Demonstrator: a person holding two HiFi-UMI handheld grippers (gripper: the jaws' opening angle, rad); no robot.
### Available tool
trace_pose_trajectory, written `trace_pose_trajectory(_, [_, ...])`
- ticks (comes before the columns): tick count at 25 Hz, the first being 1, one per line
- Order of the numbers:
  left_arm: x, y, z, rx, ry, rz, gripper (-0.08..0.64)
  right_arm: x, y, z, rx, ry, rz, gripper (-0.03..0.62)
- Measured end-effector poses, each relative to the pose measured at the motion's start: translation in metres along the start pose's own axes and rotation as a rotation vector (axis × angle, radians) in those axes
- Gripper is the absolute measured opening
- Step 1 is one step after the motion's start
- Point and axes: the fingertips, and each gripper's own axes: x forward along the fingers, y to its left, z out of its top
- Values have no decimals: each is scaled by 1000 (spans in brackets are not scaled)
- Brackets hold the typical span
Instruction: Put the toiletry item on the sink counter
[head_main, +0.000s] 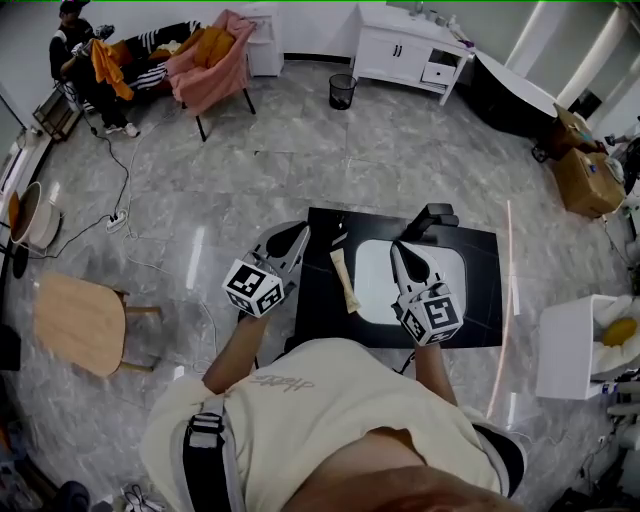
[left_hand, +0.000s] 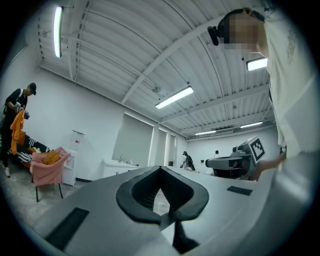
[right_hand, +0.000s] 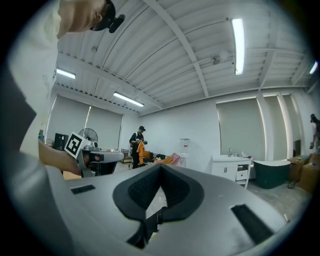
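A cream toiletry tube (head_main: 345, 281) lies on the left part of the black sink counter (head_main: 478, 300), beside the white basin (head_main: 375, 285). My left gripper (head_main: 297, 234) hangs over the counter's left edge, just left of the tube, and is shut on nothing. My right gripper (head_main: 398, 250) is above the basin, to the right of the tube, also shut and empty. In the left gripper view my left gripper (left_hand: 161, 169) points out into the room, and in the right gripper view my right gripper (right_hand: 160, 168) does too. Neither gripper view shows the tube.
A black faucet (head_main: 433, 217) stands at the counter's back edge. A wooden stool (head_main: 80, 322) is to the left, a white box (head_main: 572, 345) to the right. Cables (head_main: 130, 215) run across the floor. Farther off are a bin (head_main: 342, 90), a pink-draped chair (head_main: 215, 62) and a person (head_main: 80, 50).
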Motion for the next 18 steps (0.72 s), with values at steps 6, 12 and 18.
trace_pose_trajectory(6, [6,-8,-7,-13,12,-36,3,-4,-1,-6,8,15,-13,-6])
trace_pose_trajectory(12, [3,-7,-16,-27,26,-34,3,-3,2,-18,20,39,-3,-6])
trace_pose_trajectory(18, [7,-2,-25,-32,33,-29,3,4,-2,-29,26,46,5,-6])
